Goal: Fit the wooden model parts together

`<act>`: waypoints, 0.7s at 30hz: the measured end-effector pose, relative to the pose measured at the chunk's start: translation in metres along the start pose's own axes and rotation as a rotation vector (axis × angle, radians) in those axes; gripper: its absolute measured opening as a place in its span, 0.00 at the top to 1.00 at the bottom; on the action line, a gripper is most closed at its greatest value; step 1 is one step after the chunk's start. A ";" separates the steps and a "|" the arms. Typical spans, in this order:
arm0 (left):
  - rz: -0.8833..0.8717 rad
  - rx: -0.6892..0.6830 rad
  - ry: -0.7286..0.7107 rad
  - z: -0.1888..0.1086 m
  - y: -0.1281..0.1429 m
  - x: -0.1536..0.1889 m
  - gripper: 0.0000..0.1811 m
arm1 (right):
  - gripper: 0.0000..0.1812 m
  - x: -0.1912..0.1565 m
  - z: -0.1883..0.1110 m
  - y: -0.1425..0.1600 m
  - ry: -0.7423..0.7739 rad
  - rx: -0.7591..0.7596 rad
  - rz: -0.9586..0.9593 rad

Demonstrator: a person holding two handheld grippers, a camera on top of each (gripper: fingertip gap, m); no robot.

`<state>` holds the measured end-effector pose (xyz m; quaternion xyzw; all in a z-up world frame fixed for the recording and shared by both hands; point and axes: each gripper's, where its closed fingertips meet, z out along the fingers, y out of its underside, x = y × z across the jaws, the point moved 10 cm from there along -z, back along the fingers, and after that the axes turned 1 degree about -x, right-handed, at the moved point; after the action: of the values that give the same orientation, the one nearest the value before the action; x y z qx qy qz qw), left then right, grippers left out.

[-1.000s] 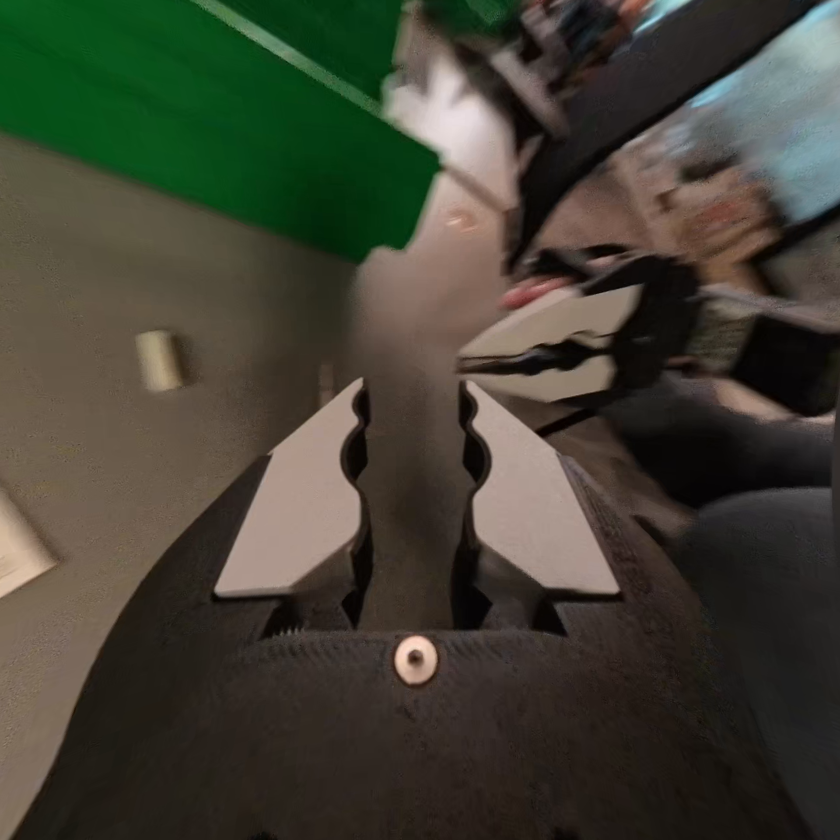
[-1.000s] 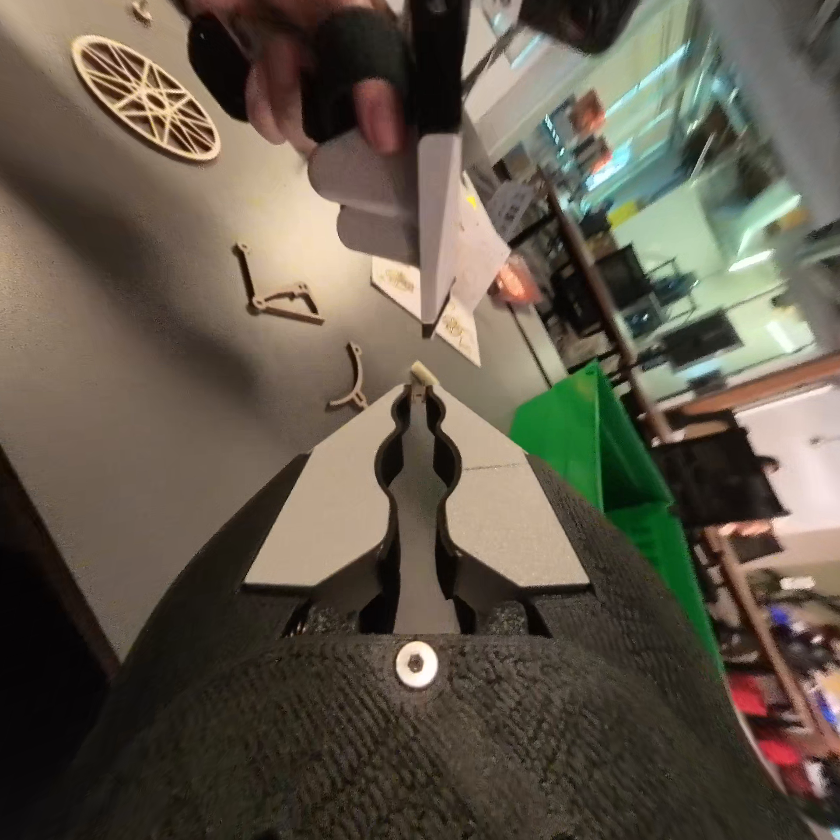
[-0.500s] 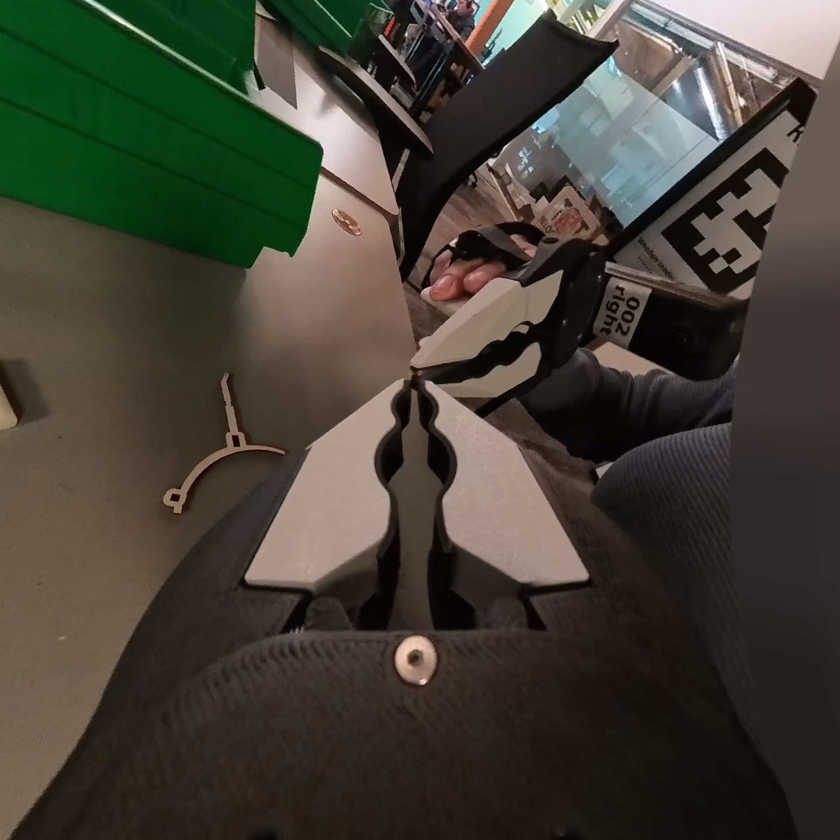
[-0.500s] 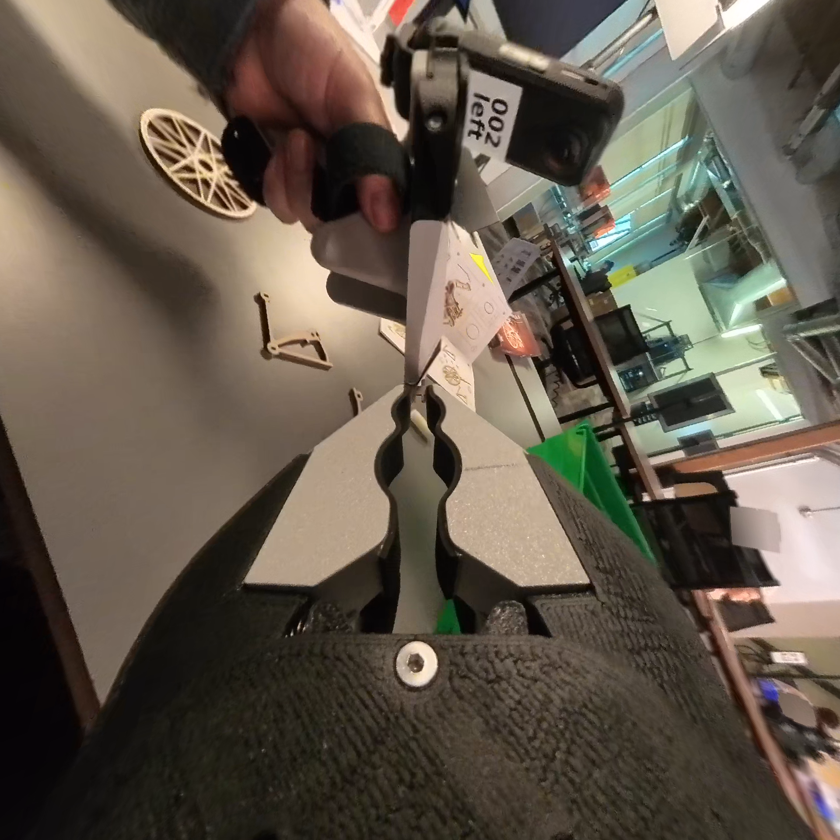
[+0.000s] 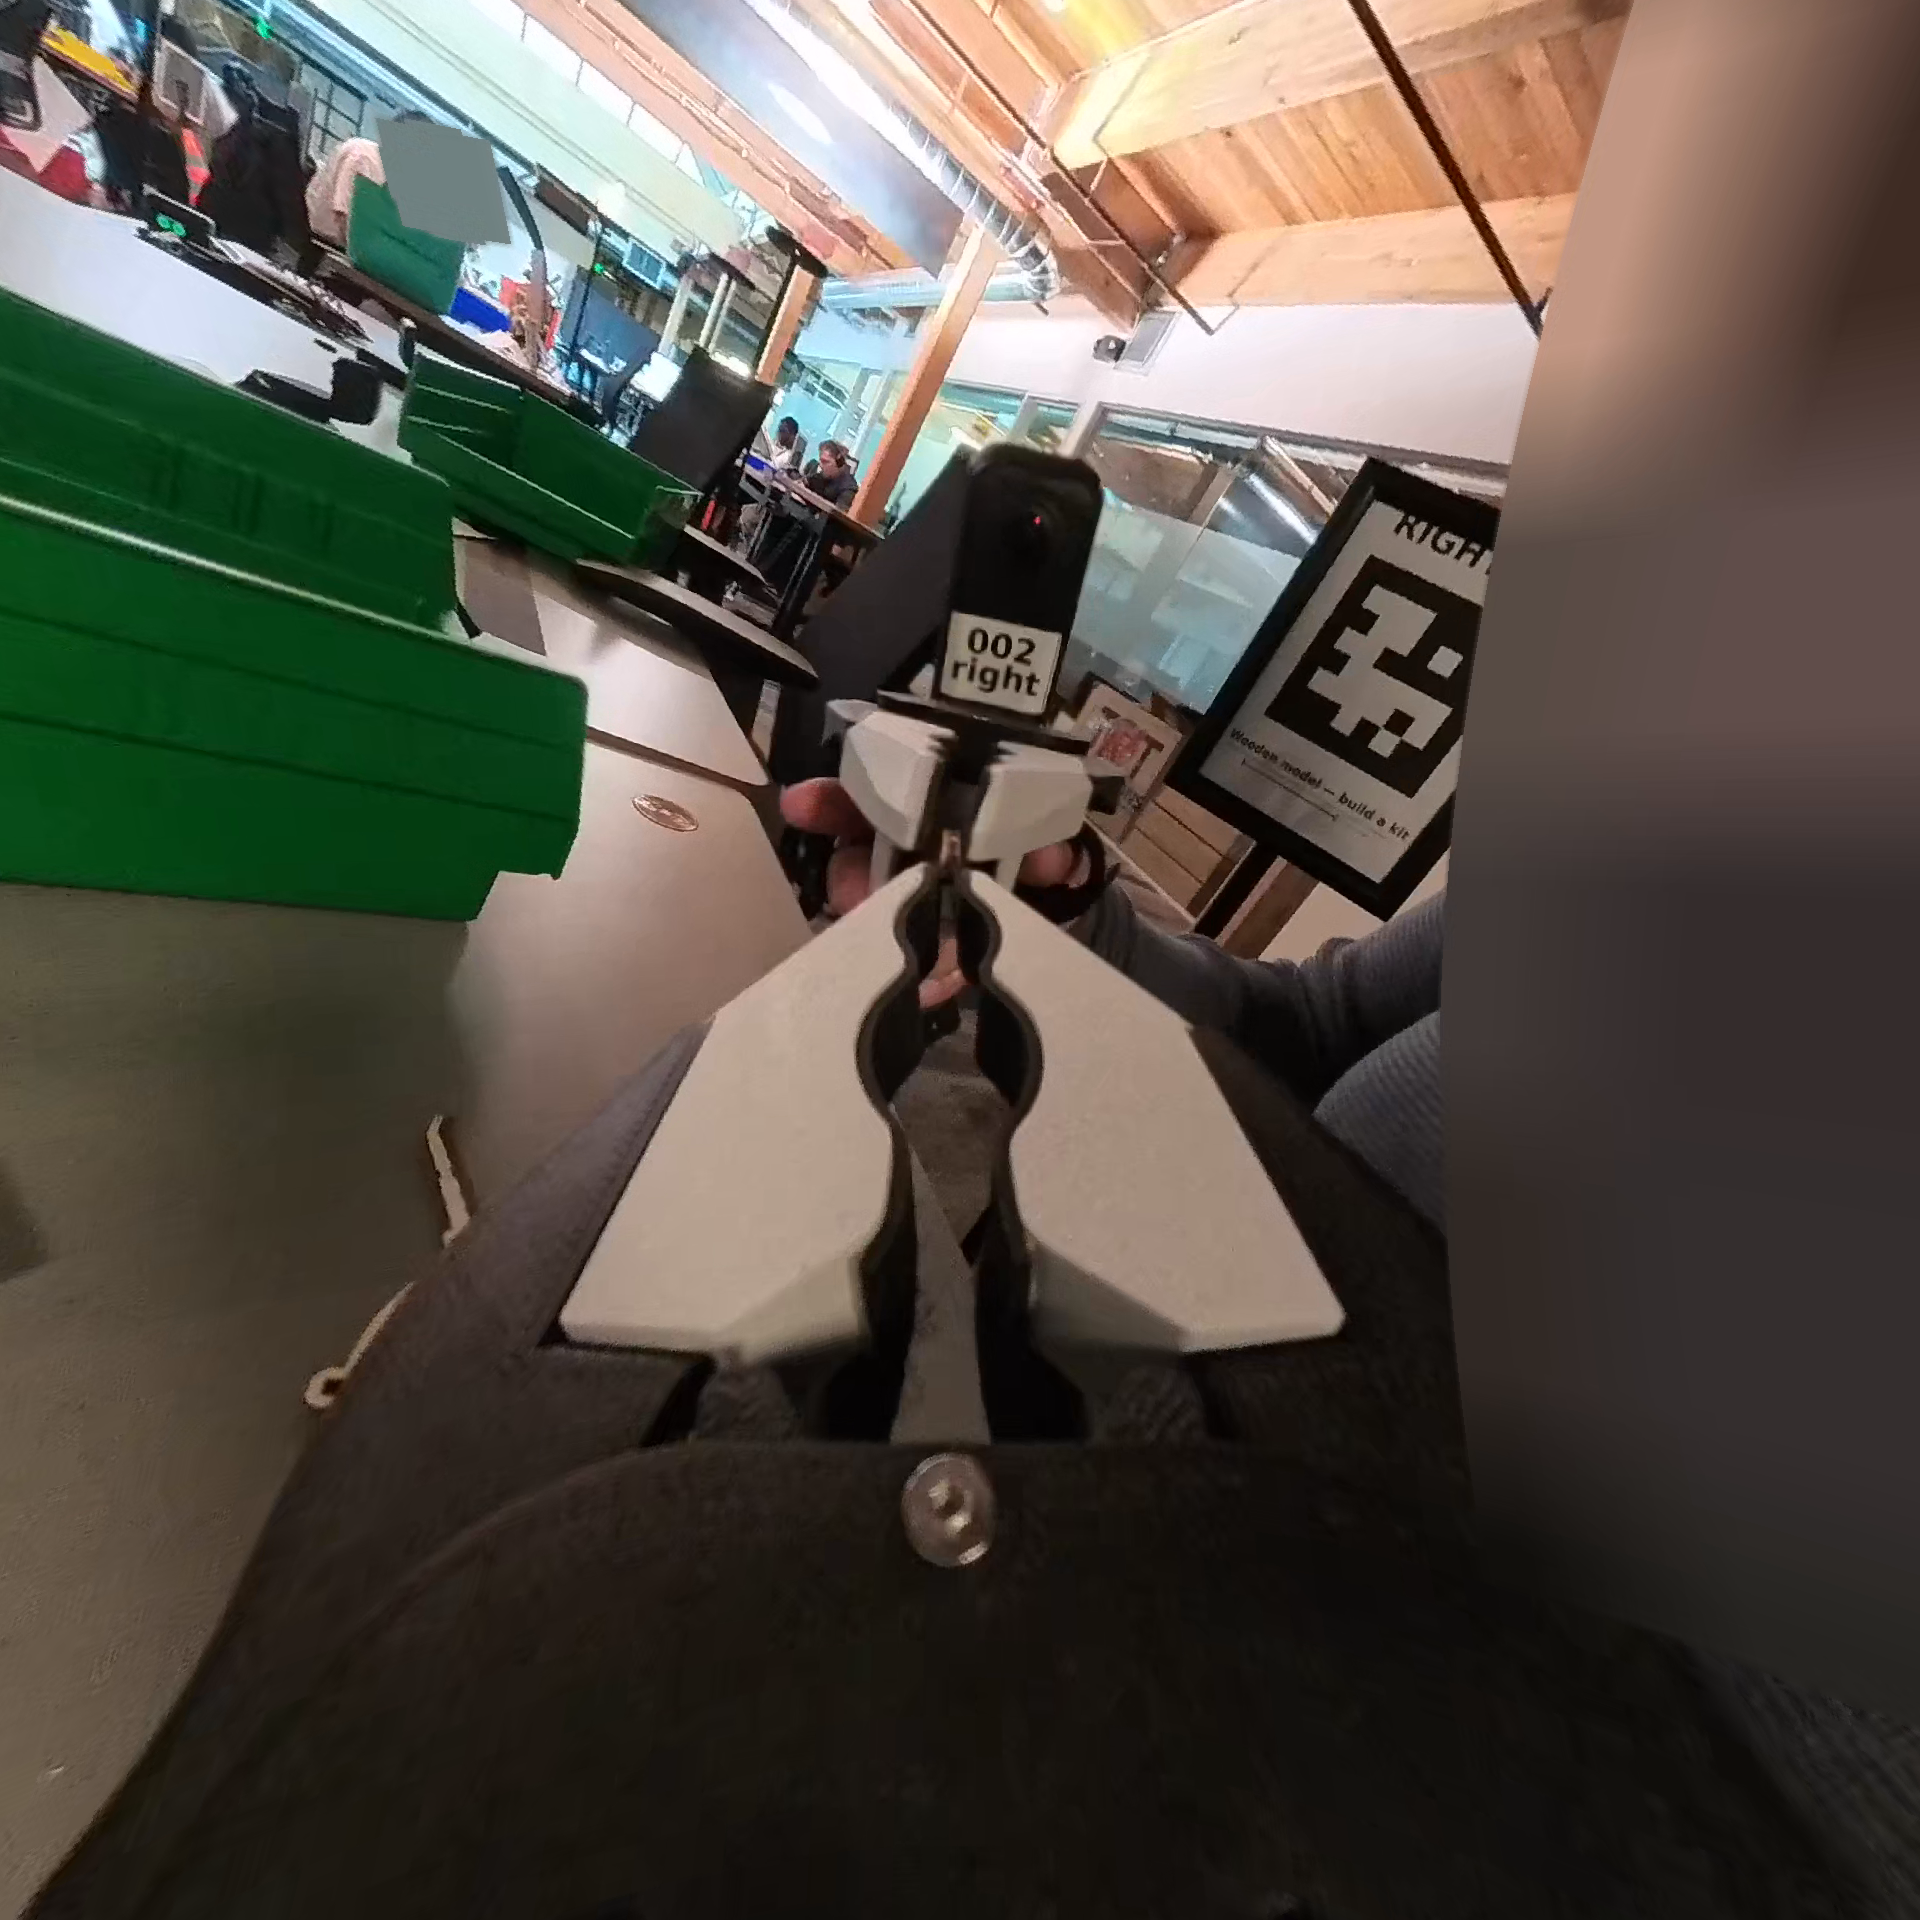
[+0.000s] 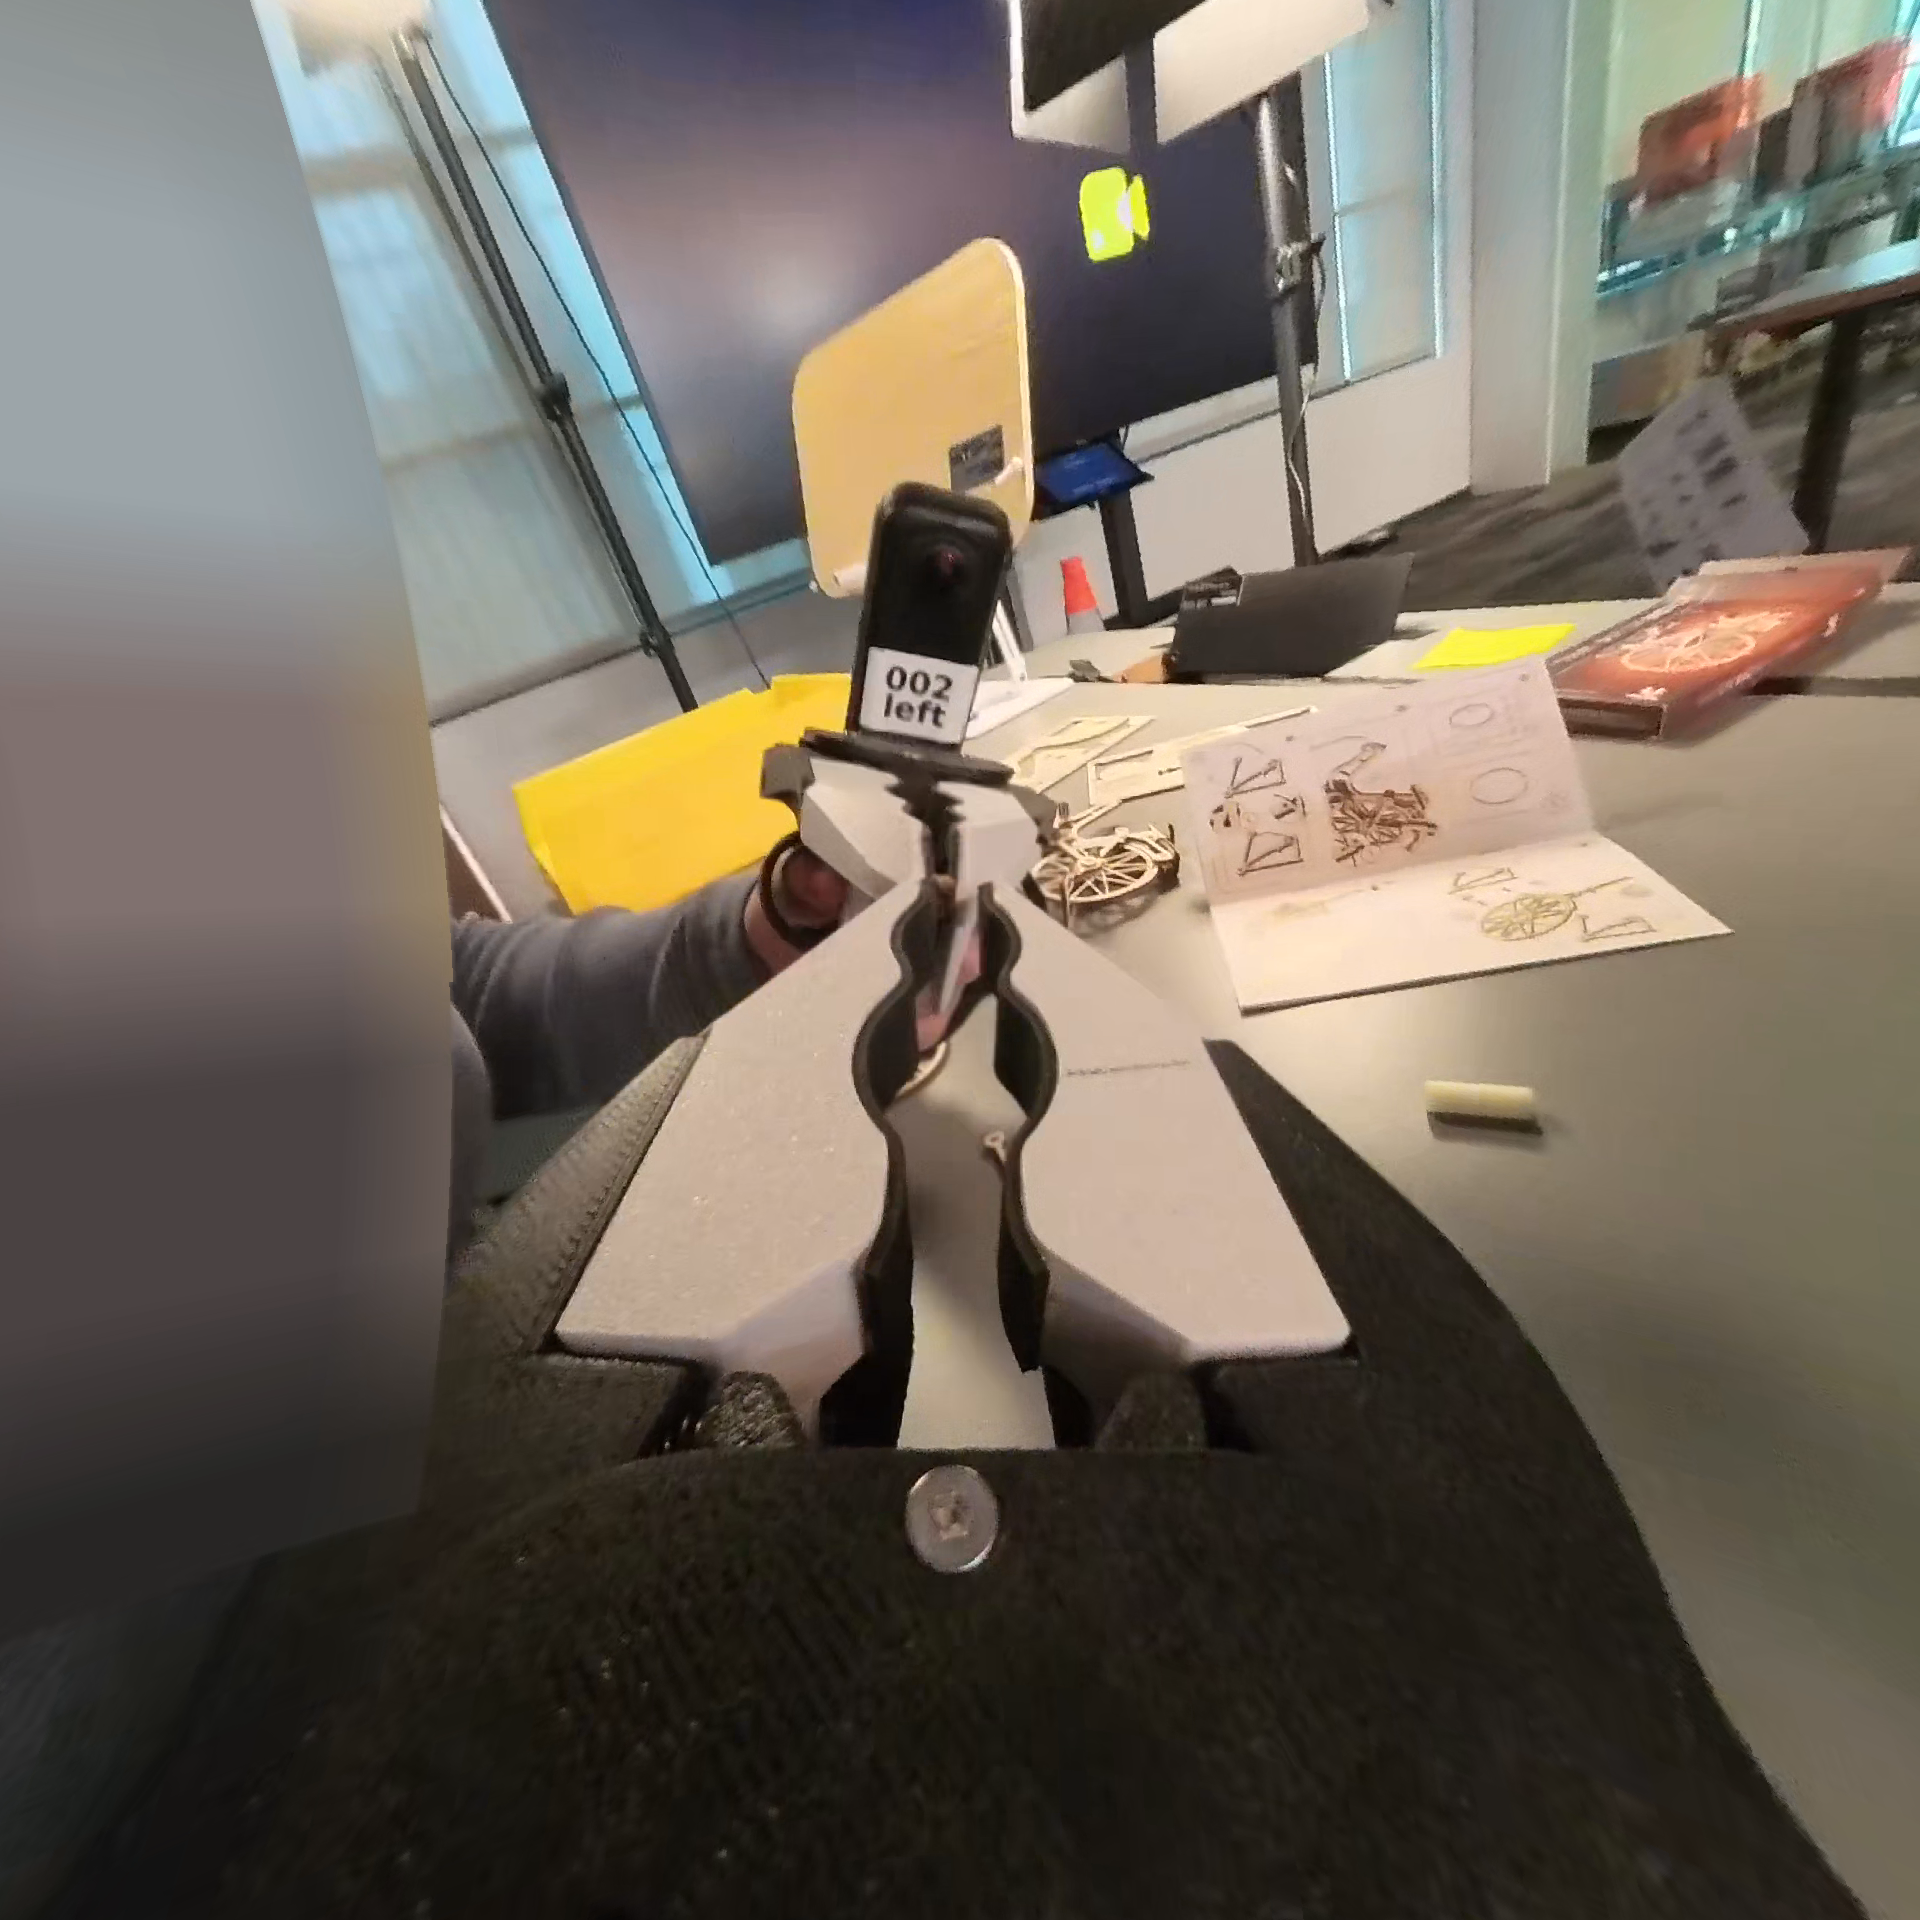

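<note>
Grey fingers of my left gripper [image 5: 948,883] sit pinched nearly tip to tip in the middle of the left wrist view, and directly past them my right gripper [image 5: 951,847] faces back at me, nose to nose. A tiny wooden piece [image 5: 949,854] shows as a thin sliver right where the two sets of tips meet. Both grippers look clenched down to a narrow slit at the tips, but I cannot tell which of them actually grips the sliver, or whether both do.

From the right wrist view, my right gripper [image 6: 943,896] fills the lower centre with its tips drawn together, and the left gripper [image 6: 940,868] stands just beyond, upright, with its black camera on top. The small piece [image 6: 943,885] is again barely visible at the meeting point.

On the grey table [image 6: 1714,1299], right of centre in that view, lies an open instruction sheet [image 6: 1455,862]. Just left of it sits the partly built wooden model [image 6: 1107,868] with a spoked wheel. A short pale dowel [image 6: 1481,1101] lies alone nearer to me. A curved wooden part [image 5: 442,1174] peeks out at the left of my left gripper's body, and green bins [image 5: 260,727] are stacked at the left edge.
</note>
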<state>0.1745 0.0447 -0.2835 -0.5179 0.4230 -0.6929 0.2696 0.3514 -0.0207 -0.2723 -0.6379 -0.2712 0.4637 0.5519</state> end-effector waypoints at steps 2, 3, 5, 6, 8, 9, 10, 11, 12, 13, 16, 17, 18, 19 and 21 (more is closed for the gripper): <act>0.012 -0.018 -0.006 0.000 0.000 0.001 0.99 | 1.00 -0.002 0.001 -0.001 -0.008 -0.021 -0.011; 0.007 -0.017 0.003 0.000 0.000 0.001 1.00 | 1.00 -0.002 0.001 -0.002 -0.016 -0.030 -0.009; -0.016 -0.032 -0.003 0.000 -0.001 0.000 0.99 | 1.00 0.001 0.001 -0.003 -0.008 -0.080 -0.036; 0.001 -0.050 -0.050 -0.001 0.000 -0.003 0.99 | 1.00 0.006 0.001 -0.003 0.020 -0.147 -0.079; 0.086 -0.129 -0.213 -0.006 0.004 -0.011 0.89 | 1.00 0.019 0.003 -0.004 0.087 -0.389 -0.220; 0.146 -0.197 -0.311 -0.010 0.006 -0.017 0.88 | 1.00 0.024 0.008 -0.004 0.085 -0.536 -0.284; 0.209 -0.271 -0.398 -0.014 0.009 -0.021 0.88 | 1.00 0.027 0.016 -0.005 0.058 -0.681 -0.348; 0.265 -0.352 -0.462 -0.017 0.012 -0.026 0.88 | 1.00 0.029 0.025 -0.005 0.019 -0.813 -0.418; 0.307 -0.432 -0.492 -0.018 0.014 -0.031 0.88 | 1.00 0.033 0.035 -0.006 -0.015 -0.942 -0.483; 0.333 -0.511 -0.500 -0.019 0.016 -0.036 0.87 | 1.00 0.036 0.045 -0.005 -0.069 -1.062 -0.545; 0.344 -0.671 -0.430 -0.018 0.018 -0.052 0.85 | 1.00 0.048 0.069 -0.005 -0.232 -1.280 -0.714; 0.343 -0.689 -0.404 -0.016 0.018 -0.056 0.84 | 1.00 0.051 0.074 -0.004 -0.290 -1.315 -0.769; 0.345 -0.712 -0.388 -0.015 0.018 -0.060 0.84 | 1.00 0.054 0.077 -0.002 -0.334 -1.344 -0.830; 0.358 -0.738 -0.381 -0.013 0.017 -0.063 0.84 | 1.00 0.056 0.079 0.001 -0.368 -1.370 -0.873; 0.414 -0.797 -0.391 -0.010 0.018 -0.067 0.85 | 1.00 0.057 0.081 0.006 -0.418 -1.393 -0.924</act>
<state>0.1850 0.0935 -0.3326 -0.6061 0.6910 -0.2987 0.2570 0.3018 0.0632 -0.2915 -0.5583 -0.8222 0.0287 0.1070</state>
